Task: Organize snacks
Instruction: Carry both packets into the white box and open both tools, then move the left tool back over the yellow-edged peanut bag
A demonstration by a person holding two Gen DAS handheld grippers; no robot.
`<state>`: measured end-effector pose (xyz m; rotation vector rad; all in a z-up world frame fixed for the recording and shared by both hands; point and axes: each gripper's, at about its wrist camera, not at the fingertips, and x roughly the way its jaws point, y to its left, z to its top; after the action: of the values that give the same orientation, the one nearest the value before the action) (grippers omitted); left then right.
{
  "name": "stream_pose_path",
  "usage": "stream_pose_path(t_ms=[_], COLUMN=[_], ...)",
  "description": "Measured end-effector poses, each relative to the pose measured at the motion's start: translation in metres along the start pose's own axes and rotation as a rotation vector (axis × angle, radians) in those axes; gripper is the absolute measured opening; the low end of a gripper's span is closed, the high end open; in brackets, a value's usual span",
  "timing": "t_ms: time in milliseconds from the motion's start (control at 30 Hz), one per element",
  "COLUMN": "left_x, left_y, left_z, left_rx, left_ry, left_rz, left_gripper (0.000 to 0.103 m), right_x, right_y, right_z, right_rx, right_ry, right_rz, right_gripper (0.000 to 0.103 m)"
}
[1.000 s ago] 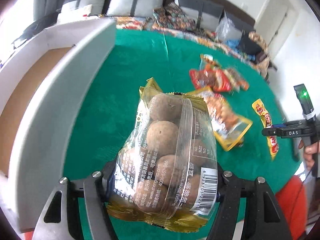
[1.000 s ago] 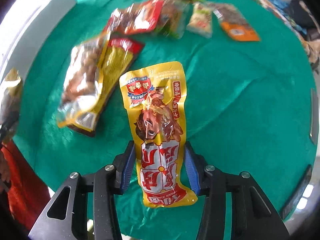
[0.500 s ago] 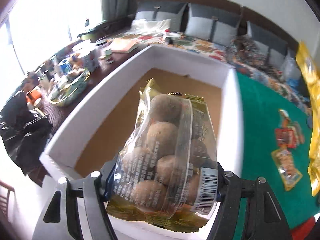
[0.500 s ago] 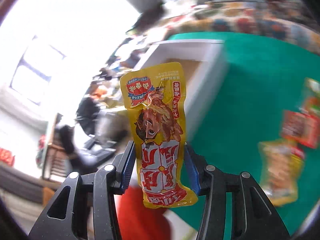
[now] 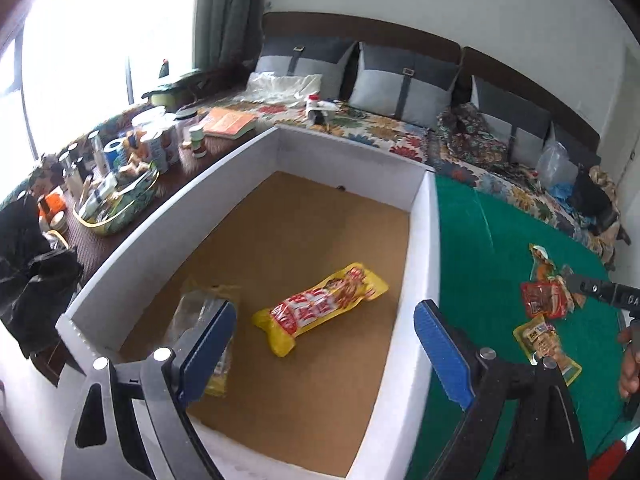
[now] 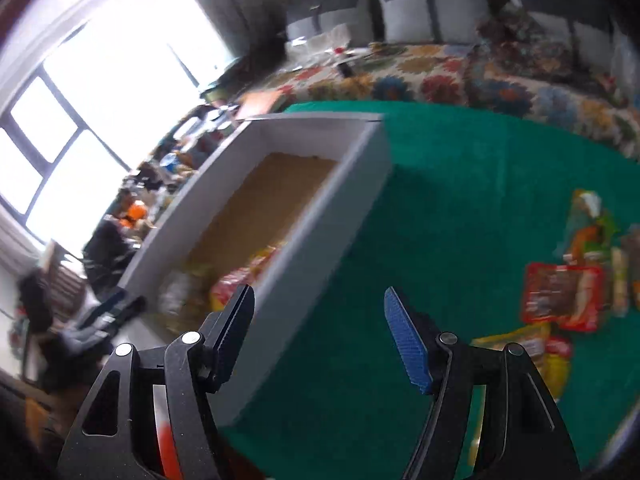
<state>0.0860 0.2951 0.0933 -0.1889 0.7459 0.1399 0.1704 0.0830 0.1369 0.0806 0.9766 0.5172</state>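
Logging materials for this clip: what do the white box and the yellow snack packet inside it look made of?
White box: seemingly matte white board walls with a brown, cork-like or cardboard floor. Yellow snack packet: glossy printed plastic film, crinkled and catching highlights.

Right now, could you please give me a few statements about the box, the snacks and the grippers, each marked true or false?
1. The yellow packet lies inside the box. True.
2. The left gripper grips the clear bag. False: its jaws are open and empty; the bag lies in the box.
3. The right gripper is open and empty. True.
4. No snacks remain on the green cloth. False: several packets, such as the red packet, lie there.
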Motion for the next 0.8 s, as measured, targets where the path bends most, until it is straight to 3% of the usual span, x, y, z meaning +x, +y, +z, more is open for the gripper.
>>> stream_pose_path(t_ms=[133,233,333,500,600,733,800], left_x=[0.028,0.053,0.058,0.052,0.05,0.009,-0.011], left_y=[-0.039,-0.051,-0.064,-0.076,-0.083,-0.098,-0.115], left_z=[-0.004,-0.016,-0.029,-0.034,-0.033,-0.02,-0.015], left_rx=[0.101,0.095,0.113,0.095,0.126,0.165,0.209], left_ry=[0.031,0.11,0.134,0.144,0.146,-0.014,-0.078], left_rz=[0.013,0.004,0.023,0.017,0.061,0.166,0.175], left_gripper=[0.09,0.09,0.09,0.09,0.09,0.091,0.091], right_x=[-0.003,-0.024,-0.041,-0.046,-0.047,-0.035,-0.033], right_y=[-0.121,-0.216,-0.275,-0.325,-0.322,-0.326,-0.331], right_z=[-0.055,-0.111,-0.154,-0.197,-0.189,-0.174,-0.174], right_rx=[0.042,0.112,0.172,0.256,0.258,0.279,0.263], right_ry=[0.007,0.021,0.023,0.018,-0.041,-0.064,-0.083], right_rz=[-0.264,-0.461,-0.567,-0.619,-0.607,-0.587,-0.598], right_gripper=[0.071,0.071,0.071,0.071,0.071,0.08,0.085])
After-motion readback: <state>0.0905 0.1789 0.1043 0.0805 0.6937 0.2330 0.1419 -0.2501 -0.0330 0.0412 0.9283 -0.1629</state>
